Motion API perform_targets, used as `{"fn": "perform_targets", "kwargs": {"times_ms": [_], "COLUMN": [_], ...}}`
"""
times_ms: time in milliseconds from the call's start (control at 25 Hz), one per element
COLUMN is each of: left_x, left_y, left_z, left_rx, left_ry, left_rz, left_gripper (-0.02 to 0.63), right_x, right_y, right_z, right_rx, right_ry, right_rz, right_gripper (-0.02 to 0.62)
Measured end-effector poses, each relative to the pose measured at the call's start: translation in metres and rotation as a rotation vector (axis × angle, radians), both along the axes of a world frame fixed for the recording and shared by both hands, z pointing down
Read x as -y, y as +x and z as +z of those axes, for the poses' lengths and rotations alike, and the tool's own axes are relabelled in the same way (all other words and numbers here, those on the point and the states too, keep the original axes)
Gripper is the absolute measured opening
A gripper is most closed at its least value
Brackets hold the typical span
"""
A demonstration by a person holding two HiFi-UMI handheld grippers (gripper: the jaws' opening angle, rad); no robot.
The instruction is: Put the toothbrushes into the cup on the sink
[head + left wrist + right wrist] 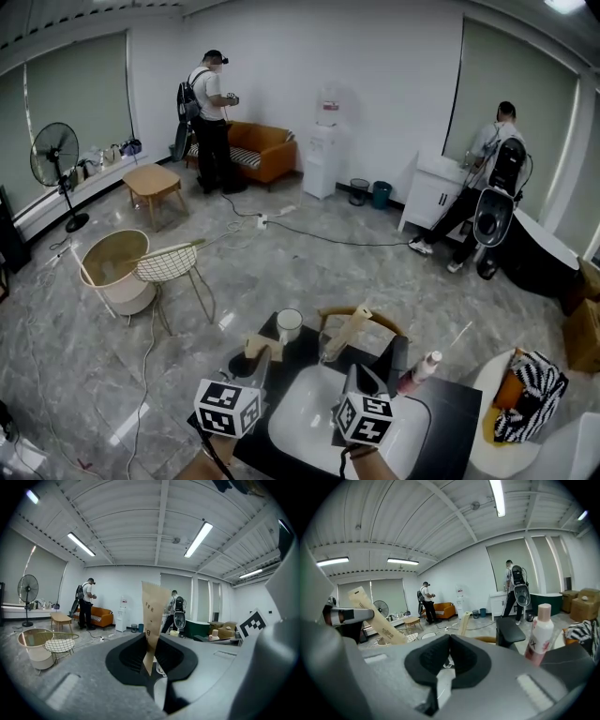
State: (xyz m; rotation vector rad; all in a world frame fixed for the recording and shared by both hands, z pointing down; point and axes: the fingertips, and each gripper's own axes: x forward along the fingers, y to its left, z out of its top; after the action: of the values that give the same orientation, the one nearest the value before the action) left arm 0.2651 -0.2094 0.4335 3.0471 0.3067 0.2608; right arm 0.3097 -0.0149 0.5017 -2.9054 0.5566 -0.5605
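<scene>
A black counter with a white sink is seen from above, in a large room. The left gripper is clamped on a toothbrush in a tan paper sleeve. The toothbrush is held upright near the counter's far left corner, just beside a white cup. The right gripper is held over the basin, its jaws pressed together on nothing. A second sleeved toothbrush stands at the basin's far rim, apparently in a clear glass, though that is hard to make out.

The step in hand is judged to be the carrying of the held toothbrush to the cup. Next, its lower end would need to be brought over the cup's mouth and lowered in before the jaws are parted.

The pinch and the print on the sleeve are shown only in the left gripper view. A pink-capped bottle and a black tap are shown side-on only in the right gripper view. The cup and sink are laid out from above in the head view alone.
</scene>
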Motion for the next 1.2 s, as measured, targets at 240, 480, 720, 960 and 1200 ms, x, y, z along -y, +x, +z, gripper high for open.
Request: {"fn": "perform_targets", "kwargs": {"times_ms": [240, 480, 720, 960, 1200], "left_x": [0.007, 0.005, 0.008, 0.005, 0.011], "left_y": [0.021, 0.049, 0.073, 0.102, 0.121], "left_z": [-0.002, -0.008, -0.009, 0.001, 0.017], "left_rx": [-0.004, -0.021, -0.031, -0.013, 0.002], "left_ry": [0.004, 0.019, 0.017, 0.014, 0.014], "left_rz": [0.002, 0.012, 0.016, 0.015, -0.005], "left_gripper": [0.043, 0.043, 0.043, 0.043, 0.043], "right_x": [-0.005, -0.011, -0.011, -0.021, -0.032], "right_y": [0.004, 0.014, 0.018, 0.026, 0.026], "right_z": [0.012, 0.022, 0.033, 0.043, 0.054], "right_rx": [0.028, 0.056, 0.080, 0.100, 0.119], "right_ry": [0.017, 0.037, 0.041, 0.026, 0.025], "right_rz": [0.018, 0.031, 0.042, 0.046, 0.066], "right_gripper": [0.005, 0.005, 0.005, 0.005, 0.005]}}
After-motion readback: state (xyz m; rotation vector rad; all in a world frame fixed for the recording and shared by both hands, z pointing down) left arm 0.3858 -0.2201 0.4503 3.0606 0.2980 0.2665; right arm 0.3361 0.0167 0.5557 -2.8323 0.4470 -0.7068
